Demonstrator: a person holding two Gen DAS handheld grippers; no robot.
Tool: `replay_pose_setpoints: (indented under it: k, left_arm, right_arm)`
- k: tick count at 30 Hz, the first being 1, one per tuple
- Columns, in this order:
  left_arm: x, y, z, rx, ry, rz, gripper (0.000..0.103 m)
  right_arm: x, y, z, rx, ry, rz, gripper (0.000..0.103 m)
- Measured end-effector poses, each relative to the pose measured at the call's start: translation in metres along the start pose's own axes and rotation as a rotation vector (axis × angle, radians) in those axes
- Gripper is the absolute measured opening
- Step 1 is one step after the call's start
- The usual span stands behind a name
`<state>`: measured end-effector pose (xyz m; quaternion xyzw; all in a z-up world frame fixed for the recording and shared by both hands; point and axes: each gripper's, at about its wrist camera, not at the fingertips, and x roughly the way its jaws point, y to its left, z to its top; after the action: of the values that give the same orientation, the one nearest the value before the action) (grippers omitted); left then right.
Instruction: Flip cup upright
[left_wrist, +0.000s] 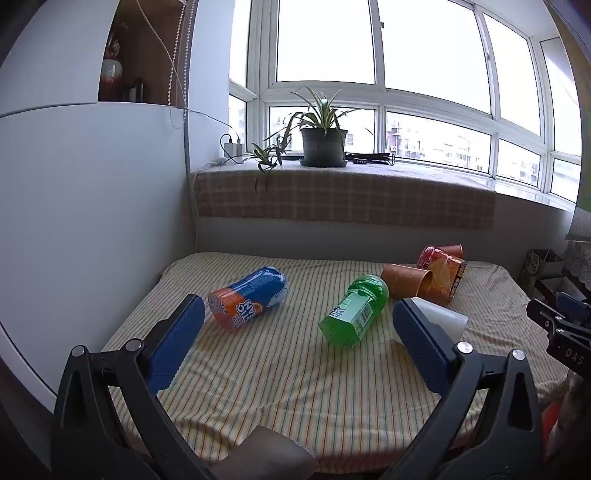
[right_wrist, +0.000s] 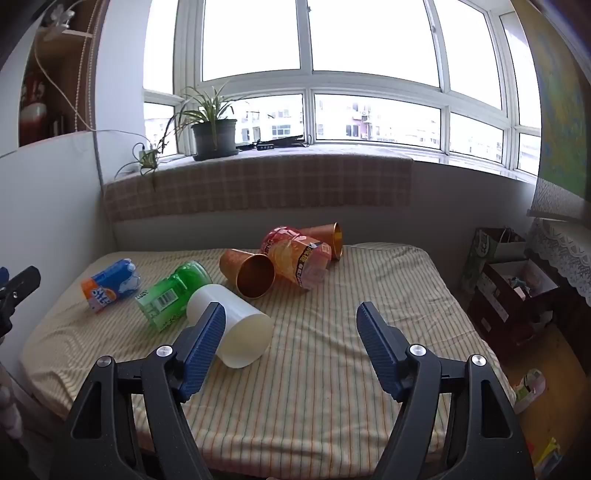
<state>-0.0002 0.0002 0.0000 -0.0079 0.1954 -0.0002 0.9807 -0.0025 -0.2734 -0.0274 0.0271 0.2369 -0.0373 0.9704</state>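
Observation:
A white cup (right_wrist: 236, 326) lies on its side on the striped table (right_wrist: 332, 369), mouth toward me. In the left wrist view the white cup (left_wrist: 443, 319) shows behind the right finger. A copper cup (right_wrist: 249, 273) lies on its side behind it, and a second copper cup (right_wrist: 327, 236) lies farther back. My right gripper (right_wrist: 291, 317) is open and empty above the table, its left finger just in front of the white cup. My left gripper (left_wrist: 297, 314) is open and empty over the table's left half.
A green bottle (left_wrist: 354, 312), a blue-orange bottle (left_wrist: 249, 297) and an orange bottle (left_wrist: 441, 273) lie on the table. A white cabinet (left_wrist: 92, 203) stands left. A windowsill with a potted plant (left_wrist: 323, 146) is behind. Boxes (right_wrist: 513, 291) stand on the floor right.

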Motion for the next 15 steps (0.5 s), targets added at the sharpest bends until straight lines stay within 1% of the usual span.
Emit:
replay_pose_setpoints:
  k: [3,6,15]
  left_arm:
    - [-0.0009,0.0001,-0.0004,-0.001,-0.002,-0.006,0.103]
    - [0.0004,0.0006,0.0002,-0.004,0.006,-0.003,0.103]
    - [0.0019,0.0029,-0.0012,-0.005,0.003,0.002,0.103]
  right_arm:
    - [0.0007,-0.0013,0.0002,0.005,0.000,0.000,0.074]
    - [0.0024,-0.0034,0.0003,0.007,0.000,0.000,0.077]
    - [0.0024,0.0041,-0.0026,0.002,0.000,-0.002,0.078]
